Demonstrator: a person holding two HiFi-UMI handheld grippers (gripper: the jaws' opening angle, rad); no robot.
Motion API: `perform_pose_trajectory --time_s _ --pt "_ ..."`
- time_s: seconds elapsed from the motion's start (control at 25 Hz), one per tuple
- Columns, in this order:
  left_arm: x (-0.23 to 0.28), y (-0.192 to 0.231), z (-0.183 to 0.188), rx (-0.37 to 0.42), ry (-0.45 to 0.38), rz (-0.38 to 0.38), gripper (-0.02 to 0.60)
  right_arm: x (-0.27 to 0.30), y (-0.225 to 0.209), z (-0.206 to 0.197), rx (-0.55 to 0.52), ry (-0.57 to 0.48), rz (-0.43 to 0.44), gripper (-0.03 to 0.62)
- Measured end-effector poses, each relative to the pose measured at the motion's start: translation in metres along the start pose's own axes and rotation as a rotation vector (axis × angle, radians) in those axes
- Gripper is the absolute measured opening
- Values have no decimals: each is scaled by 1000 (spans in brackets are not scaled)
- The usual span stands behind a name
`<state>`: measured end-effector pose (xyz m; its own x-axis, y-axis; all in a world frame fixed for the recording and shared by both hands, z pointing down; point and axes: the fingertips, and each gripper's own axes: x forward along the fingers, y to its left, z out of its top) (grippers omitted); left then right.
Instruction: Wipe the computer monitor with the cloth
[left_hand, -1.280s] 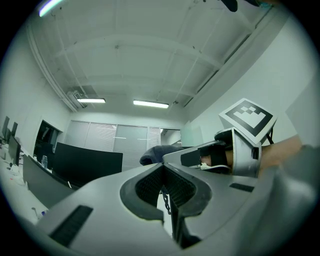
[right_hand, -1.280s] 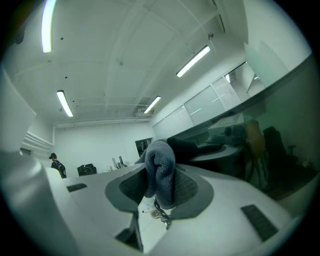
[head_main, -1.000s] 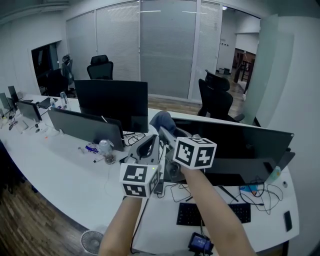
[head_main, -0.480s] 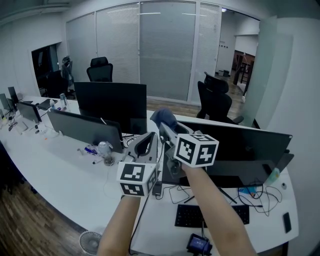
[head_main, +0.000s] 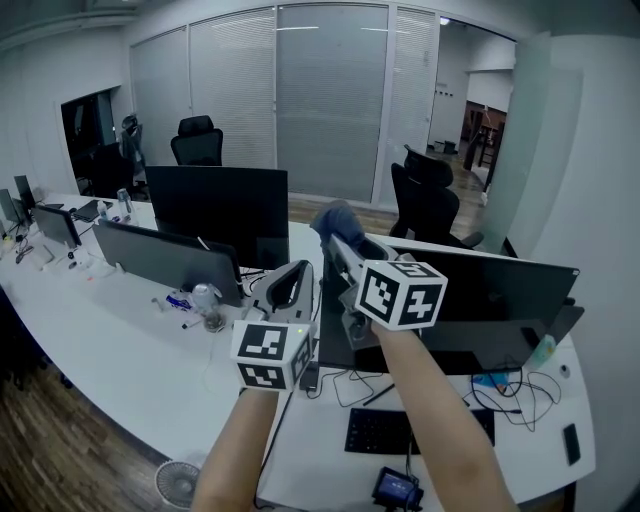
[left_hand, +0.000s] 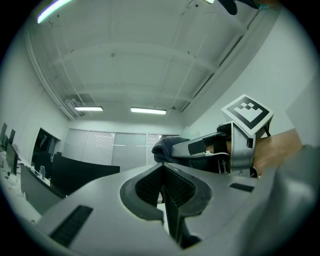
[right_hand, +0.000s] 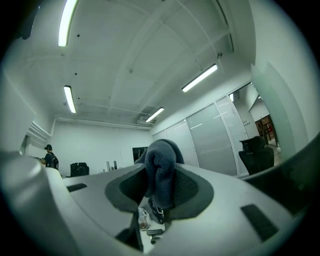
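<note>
Two claws: right claw (right_hand: 159, 202) pinches cloth (right_hand: 160, 170); left claw (left_hand: 167, 197) closed, empty.
Cloth: likely soft, light; grip fold between tips.

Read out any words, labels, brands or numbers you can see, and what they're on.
No text is legible.
Marker cubes: black-and-white square patterns only, no letters.
Monitor: no brand mark readable.
Cloth: no tag shows.
Small device beside the keyboard: too small to read.

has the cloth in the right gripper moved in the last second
Yes. The cloth, pinched in the right gripper, has risen and shifted slightly right, now clearly above the top edge of the monitor in the head view.
</note>
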<state>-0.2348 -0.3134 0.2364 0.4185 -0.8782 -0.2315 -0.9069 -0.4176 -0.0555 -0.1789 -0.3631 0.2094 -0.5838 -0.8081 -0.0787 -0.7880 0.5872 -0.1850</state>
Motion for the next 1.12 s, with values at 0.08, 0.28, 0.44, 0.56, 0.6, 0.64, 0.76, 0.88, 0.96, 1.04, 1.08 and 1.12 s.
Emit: perform_pose_trajectory --time_s 0.08,0.28,0.44,0.56,0.6,0.64,0.76,0.88,0.96,1.04,1.08,1.12 --pt "1 -4 2 3 -4 -5 8 -4 -2 5 -17 -11 -9 120" --pt "-2 -13 11 15 -22 -12 8 -19 -7 16 -39 -38 -24 120" --pt "-3 -23 16 20 -32 -18 8 -35 -14 23 -42 -59 -33 120" --pt "-5 -32 18 25 -36 -21 8 -48 -18 25 -63 -77 -41 120" --pt "-6 -34 19 26 -40 -24 8 -53 -19 26 -69 -85 -40 120" --pt "-6 -37 21 28 -45 -27 8 -57 -19 27 -72 -93 -39 120" --pt "-9 -47 24 37 -55 -42 8 -71 -24 30 -68 -115 -45 120" --pt "-12 -57 25 48 -53 -49 8 -87 -28 31 -67 -132 -45 120" --pt "-15 -64 24 49 -54 -51 8 -98 -28 32 -77 -140 -40 119" --pt "-17 -70 23 46 -52 -52 8 -110 -29 32 -94 -143 -36 118" --pt "-18 -74 21 44 -49 -52 8 -115 -29 32 -105 -143 -36 118" --pt "-19 -77 20 43 -46 -51 8 -121 -30 31 -117 -143 -37 118"
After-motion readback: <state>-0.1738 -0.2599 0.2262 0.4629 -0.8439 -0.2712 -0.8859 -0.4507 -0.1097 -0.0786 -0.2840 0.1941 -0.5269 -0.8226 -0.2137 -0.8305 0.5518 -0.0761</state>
